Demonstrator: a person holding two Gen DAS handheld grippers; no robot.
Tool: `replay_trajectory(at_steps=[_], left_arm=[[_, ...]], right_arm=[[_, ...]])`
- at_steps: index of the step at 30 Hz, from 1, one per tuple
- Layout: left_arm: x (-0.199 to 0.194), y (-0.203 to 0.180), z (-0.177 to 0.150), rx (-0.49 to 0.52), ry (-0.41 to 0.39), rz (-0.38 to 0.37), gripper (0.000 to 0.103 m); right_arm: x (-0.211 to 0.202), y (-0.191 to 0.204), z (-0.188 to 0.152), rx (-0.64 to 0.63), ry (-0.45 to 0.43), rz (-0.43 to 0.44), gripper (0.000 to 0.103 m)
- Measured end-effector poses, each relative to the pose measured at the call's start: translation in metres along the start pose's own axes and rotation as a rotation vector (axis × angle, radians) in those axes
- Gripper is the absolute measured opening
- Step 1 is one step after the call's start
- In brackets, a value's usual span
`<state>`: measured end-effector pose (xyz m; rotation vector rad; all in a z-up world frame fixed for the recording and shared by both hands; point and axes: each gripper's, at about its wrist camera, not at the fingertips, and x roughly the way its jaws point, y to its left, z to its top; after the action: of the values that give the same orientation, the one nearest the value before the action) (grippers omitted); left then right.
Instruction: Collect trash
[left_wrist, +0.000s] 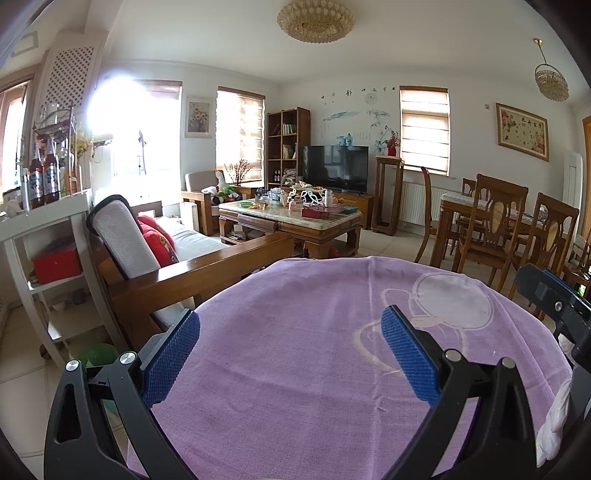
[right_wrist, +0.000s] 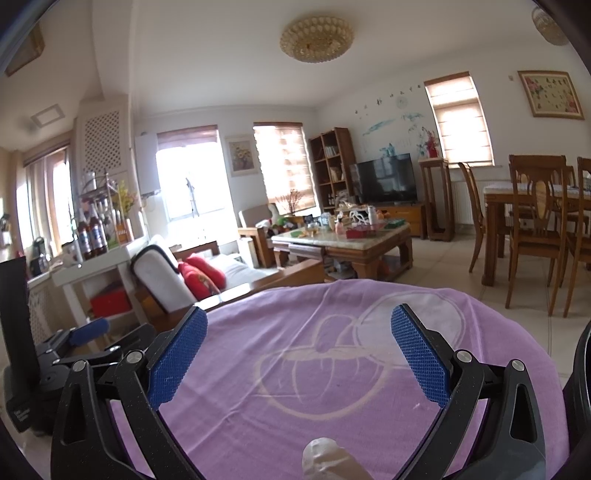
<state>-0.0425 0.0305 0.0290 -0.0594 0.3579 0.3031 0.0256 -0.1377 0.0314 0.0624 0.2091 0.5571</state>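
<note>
- Two tools hover over a purple cloth (left_wrist: 295, 369) that covers a round surface; the left tool (left_wrist: 290, 354) and the right tool (right_wrist: 299, 354) are both released, blue pads spread wide with nothing between them.
- No trash shows on the cloth itself. The likeliest place for it, judging by clutter alone, is the coffee table (left_wrist: 291, 221) at 12 o'clock, well apart from both tools, crowded with small items too small to sort into trash or keepers.
- A pale, crumpled thing (right_wrist: 325, 458) sits at 6 o'clock in the right view, below the pads; I cannot tell whether it is litter or a gloved finger.
- To do this step well, I would look first: sweep each camera slowly across the cloth edge and the floor before committing.
- Keep both tools spread on the approach, so either can take what turns up.
- Mind the sofa arm (left_wrist: 221, 266) at 10 o'clock and the dining chairs (left_wrist: 491, 225) at 2 o'clock when moving towards the coffee table.
</note>
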Motion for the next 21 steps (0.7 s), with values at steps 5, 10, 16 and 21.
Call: replay_trajectory(at_steps=[5,10,16,21], left_arm=[[-0.0001,-0.0002,-0.0002,0.0,0.0,0.0,0.098],[0.0002,0.0001,0.0,0.0,0.0,0.0,0.098],[-0.0002,-0.0003,-0.0002,0.001,-0.001,0.0,0.098],[-0.0002,-0.0001,-0.0003,0.0,0.0,0.0,0.098]], right_arm=[[0.0,0.0002,0.0,0.0,-0.001,0.0,0.098],[-0.0002,-0.0002,-0.0004,0.0,-0.001,0.0,0.098],[-0.0011,-0.0008,-0.0005,-0.001,-0.001,0.0,0.098],[-0.0024,-0.0017,0.0001,-0.002,-0.002,0.0,0.098]])
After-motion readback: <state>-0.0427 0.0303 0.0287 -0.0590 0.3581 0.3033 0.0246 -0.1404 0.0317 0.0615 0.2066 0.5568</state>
